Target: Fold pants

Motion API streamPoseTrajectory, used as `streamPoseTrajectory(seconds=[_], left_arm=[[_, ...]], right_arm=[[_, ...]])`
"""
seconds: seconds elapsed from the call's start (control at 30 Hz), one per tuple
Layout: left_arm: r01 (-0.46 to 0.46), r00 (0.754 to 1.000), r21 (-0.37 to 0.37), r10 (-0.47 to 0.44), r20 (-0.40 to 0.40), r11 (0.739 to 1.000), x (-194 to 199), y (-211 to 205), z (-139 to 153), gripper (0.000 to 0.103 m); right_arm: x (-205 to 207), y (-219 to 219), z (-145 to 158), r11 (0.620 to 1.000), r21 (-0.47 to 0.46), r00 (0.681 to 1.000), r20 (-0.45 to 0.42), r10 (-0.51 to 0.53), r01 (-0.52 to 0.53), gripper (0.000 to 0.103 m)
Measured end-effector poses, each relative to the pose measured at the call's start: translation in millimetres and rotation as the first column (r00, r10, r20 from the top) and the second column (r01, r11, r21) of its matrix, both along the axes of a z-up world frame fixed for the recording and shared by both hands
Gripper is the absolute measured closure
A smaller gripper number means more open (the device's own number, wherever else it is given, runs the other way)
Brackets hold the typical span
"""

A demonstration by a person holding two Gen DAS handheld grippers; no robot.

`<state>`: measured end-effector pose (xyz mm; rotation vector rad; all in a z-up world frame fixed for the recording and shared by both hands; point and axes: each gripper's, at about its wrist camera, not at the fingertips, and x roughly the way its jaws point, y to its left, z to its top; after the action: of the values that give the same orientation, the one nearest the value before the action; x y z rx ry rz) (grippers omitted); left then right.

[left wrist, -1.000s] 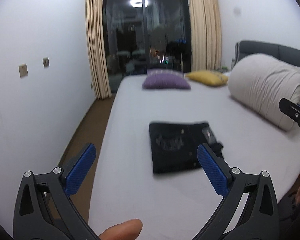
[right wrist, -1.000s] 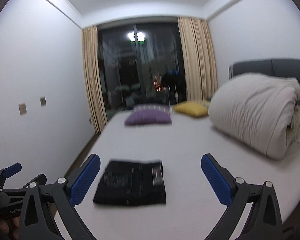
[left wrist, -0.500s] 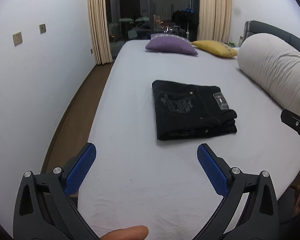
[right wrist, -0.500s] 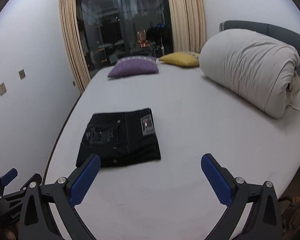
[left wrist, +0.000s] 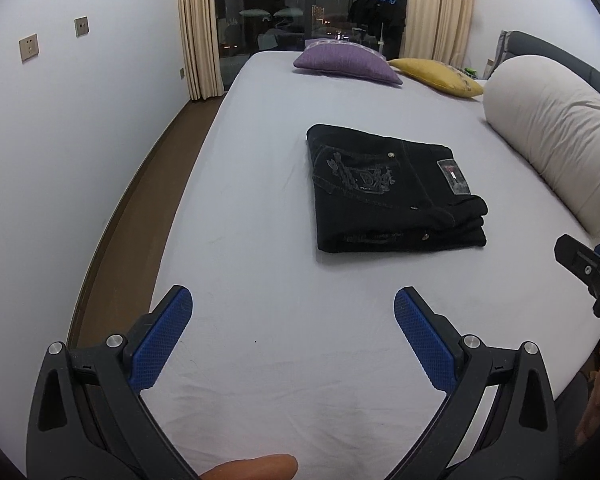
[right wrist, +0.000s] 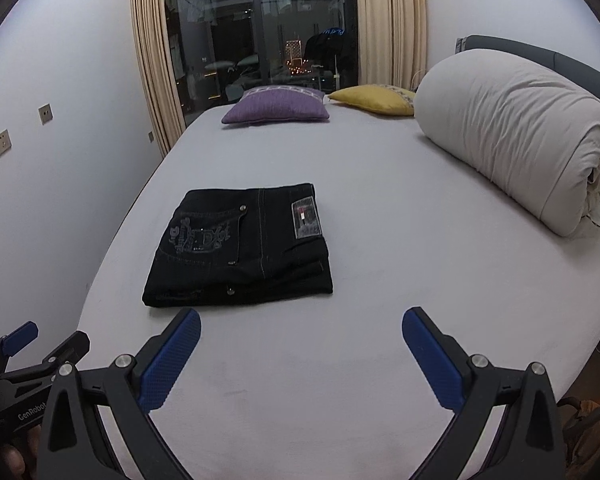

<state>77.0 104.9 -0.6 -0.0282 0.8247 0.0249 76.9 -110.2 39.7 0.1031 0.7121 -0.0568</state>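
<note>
From the left wrist view, your left tool point(left wrist: 292, 320) hovers with its blue pads spread wide and nothing between them, above the near part of the bed point(left wrist: 260, 240), while the black jeans point(left wrist: 392, 192) lie already folded into a compact stack toward the middle of the mattress, nearer its left edge than the rolled white duvet point(left wrist: 556, 152) along the right edge. The fold looks finished to me, so the step in hand is probably a last check: keep both tools clear of the stack, and if you tidy it, press the loose layered edges at the near right corner flat instead of pinching and lifting, which could spring the layers open. In this view the stack's longer side runs across the bed, left to right, with the leather waistband patch point(left wrist: 454, 176) at the right end and the embroidered back pocket point(left wrist: 356, 172) facing up. From the right wrist view, your right tool point(right wrist: 300, 336) is equally wide and empty, hanging just short of the jeans' near edge; the jeans sit ahead and to its left, long axis again across the bed, patch end pointing toward the duvet, folded edge toward the wall-side edge, well apart from the purple cushion point(right wrist: 276, 106) and yellow cushion point(right wrist: 374, 99) at the far edge.
</note>
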Motion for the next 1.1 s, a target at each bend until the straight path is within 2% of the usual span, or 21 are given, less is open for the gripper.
streamPoseTrajectory(seconds=[1.1], left_arm=[[0.009,1.0,0.007,-0.009,-0.027,1.0,4,-8,-13,0.0]], right_arm=[[1,1,-8,1.0,0.017,0.999,-0.034,0.007,-0.006,0.0]])
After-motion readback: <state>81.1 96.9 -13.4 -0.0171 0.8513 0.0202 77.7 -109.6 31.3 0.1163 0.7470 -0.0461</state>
